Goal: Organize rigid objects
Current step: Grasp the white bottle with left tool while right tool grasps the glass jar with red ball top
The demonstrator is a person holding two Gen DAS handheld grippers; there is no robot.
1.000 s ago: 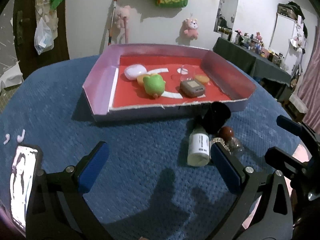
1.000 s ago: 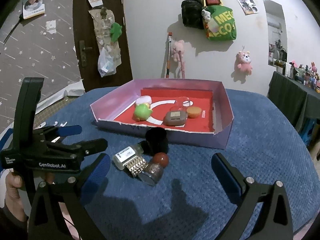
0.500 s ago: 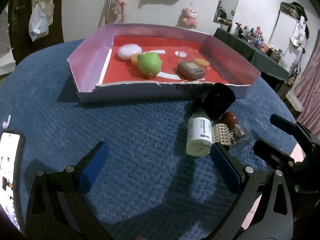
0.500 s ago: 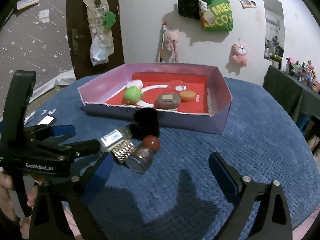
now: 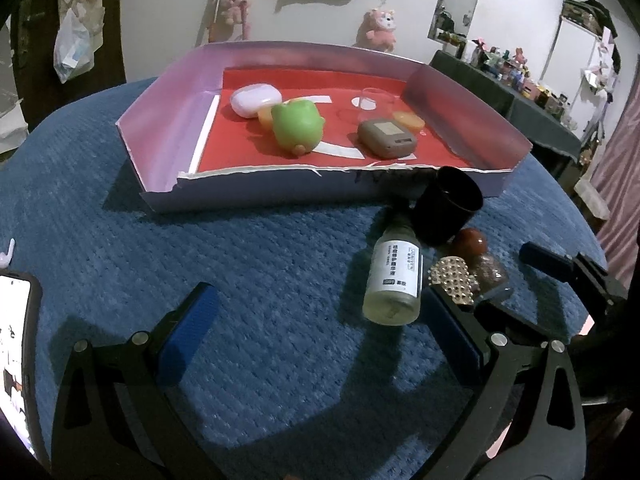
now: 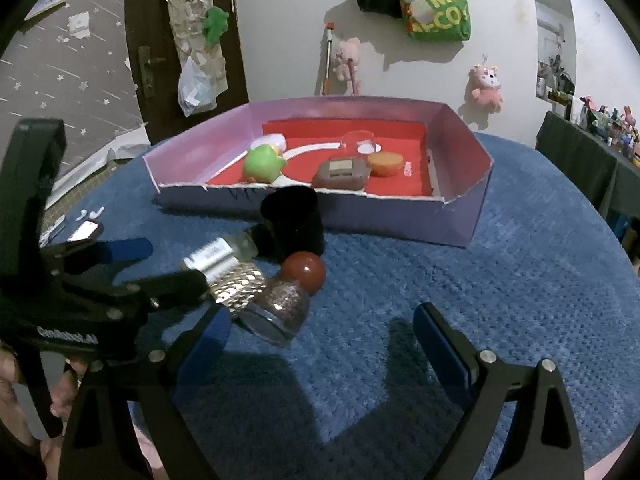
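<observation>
Both claws empty, 4 items not yet boxed

The right gripper (image 6: 320, 334), jaws closing on nothing, and the wide-open left gripper (image 5: 316, 320) hang near a small bottle (image 5: 394, 280), studded piece (image 5: 454, 280), glitter jar (image 6: 286, 304) and black cup (image 5: 446, 206); 6 things already sit in the box (image 5: 160, 120).

Loose items clustered before the tray
Black cup (image 5: 446, 208), white-labelled bottle (image 5: 394, 280) lying down, silver studded piece (image 5: 454, 280), red-capped glitter jar (image 6: 290, 300), touching.

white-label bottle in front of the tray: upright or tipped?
Tipped. The white-label bottle lies on its side on the blue cloth, base toward the left-wrist camera, neck toward the black cup, outside the tray.
</observation>
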